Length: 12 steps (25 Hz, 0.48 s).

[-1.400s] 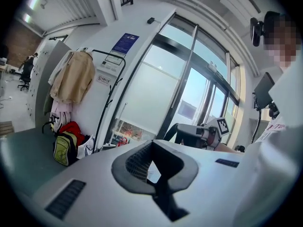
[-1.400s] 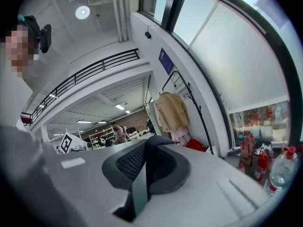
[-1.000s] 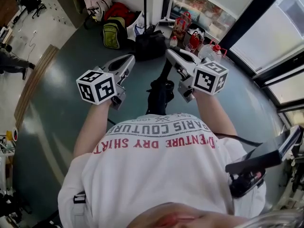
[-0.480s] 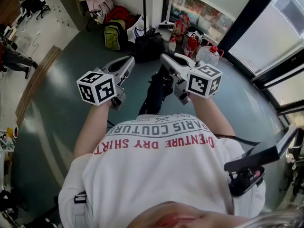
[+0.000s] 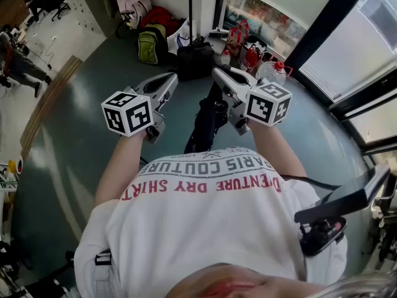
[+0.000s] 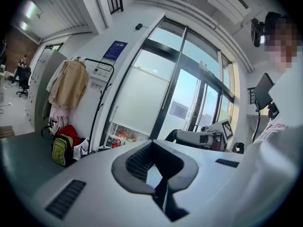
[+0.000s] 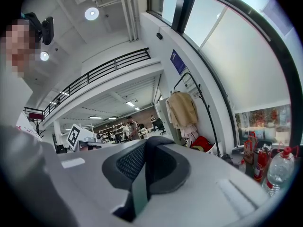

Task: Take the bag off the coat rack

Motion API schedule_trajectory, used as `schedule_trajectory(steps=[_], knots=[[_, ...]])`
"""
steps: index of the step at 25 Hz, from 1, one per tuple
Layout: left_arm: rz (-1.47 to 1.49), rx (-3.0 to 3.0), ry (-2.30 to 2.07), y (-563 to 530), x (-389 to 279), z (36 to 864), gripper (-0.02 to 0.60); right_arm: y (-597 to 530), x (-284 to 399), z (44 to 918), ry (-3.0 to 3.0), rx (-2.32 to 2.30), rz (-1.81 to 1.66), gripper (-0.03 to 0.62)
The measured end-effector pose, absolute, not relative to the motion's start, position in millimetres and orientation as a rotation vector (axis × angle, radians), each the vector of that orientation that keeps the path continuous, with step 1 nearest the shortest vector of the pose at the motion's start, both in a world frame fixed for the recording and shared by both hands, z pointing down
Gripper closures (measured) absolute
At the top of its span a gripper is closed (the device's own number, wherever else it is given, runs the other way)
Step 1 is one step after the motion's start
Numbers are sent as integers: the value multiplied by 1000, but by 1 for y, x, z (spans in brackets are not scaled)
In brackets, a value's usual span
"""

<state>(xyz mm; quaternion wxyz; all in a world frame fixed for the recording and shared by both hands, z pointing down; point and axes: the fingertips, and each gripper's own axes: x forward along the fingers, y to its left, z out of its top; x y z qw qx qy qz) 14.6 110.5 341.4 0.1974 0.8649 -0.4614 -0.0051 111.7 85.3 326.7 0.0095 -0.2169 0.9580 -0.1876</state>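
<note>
In the head view a black bag (image 5: 208,120) hangs by its strap below my right gripper (image 5: 218,74), in front of the person's chest. The right gripper view shows a dark strap (image 7: 138,188) pinched between the jaws of the right gripper (image 7: 144,157), which is shut on it. My left gripper (image 5: 167,79) is level with it to the left, shut and holding nothing (image 6: 158,176). The black coat rack (image 6: 100,103) stands by the wall with a beige coat (image 6: 68,82) on it, a few steps ahead; the rack (image 7: 204,105) also shows in the right gripper view.
At the rack's foot lie a green backpack (image 5: 147,45), a red bag (image 5: 158,16) and another black bag (image 5: 195,58). Red extinguishers (image 5: 251,51) and a water bottle (image 5: 273,70) stand by the window. A person (image 5: 15,61) walks at far left.
My right gripper has shifted a little left with the bag, which now hangs closer to the person's chest. The left gripper has barely moved.
</note>
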Motion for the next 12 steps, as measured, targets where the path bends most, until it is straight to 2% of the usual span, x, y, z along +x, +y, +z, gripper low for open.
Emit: schedule_trajectory(steps=[12], knots=[[2, 2418, -1271, 103, 28, 338, 580, 85, 116, 325, 3016, -646, -593, 577]])
